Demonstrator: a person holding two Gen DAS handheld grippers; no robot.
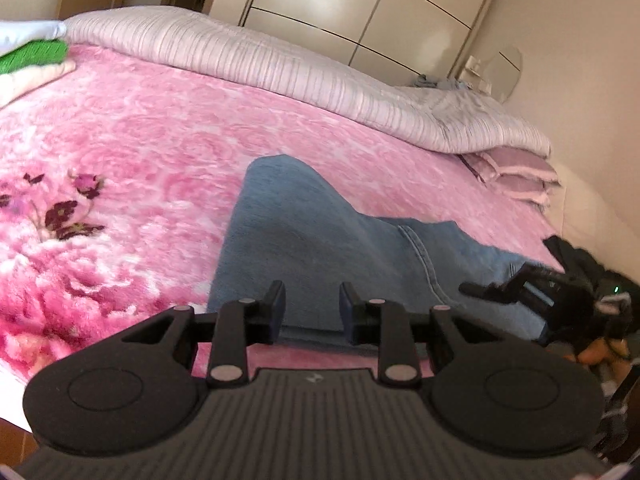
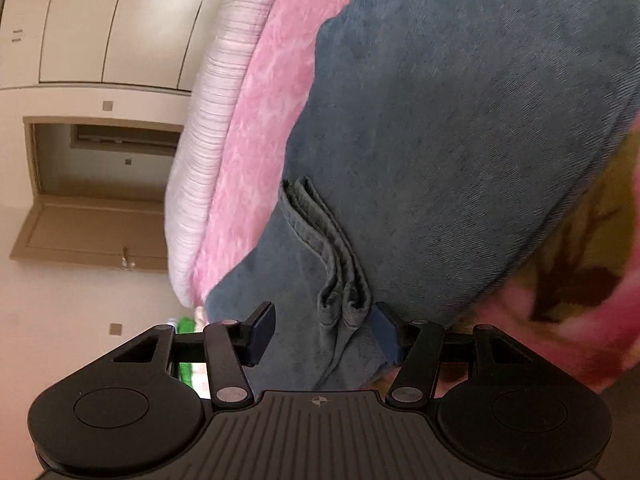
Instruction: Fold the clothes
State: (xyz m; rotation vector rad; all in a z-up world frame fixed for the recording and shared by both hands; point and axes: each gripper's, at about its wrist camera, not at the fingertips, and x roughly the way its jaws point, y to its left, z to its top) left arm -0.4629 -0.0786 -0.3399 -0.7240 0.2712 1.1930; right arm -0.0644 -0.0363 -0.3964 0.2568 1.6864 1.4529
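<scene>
Left wrist view only: it shows the whole bed with the pink floral blanket [image 1: 140, 152], the striped quilt [image 1: 280, 64] rolled along the far side, a stack of folded clothes [image 1: 32, 56] at the far left corner, and the wardrobe [image 1: 360, 12] behind.
Right wrist view only: it is rolled sideways and very near to the cloth; it shows the doubled hem [image 2: 336, 264] of the jeans and a door [image 2: 92, 232] in the wall.
Jeans: the blue jeans [image 1: 312, 232] lie on the blanket, near the front edge of the bed.
Left gripper: the left gripper [image 1: 312, 308] is partly open above the jeans, with nothing between the pads.
Right gripper: the right gripper [image 2: 324, 332] stands wide open; the hem lies between the fingers, just beside the right pad, not clamped. In the left view it [image 1: 492, 292] is blurred over the jeans' right end.
</scene>
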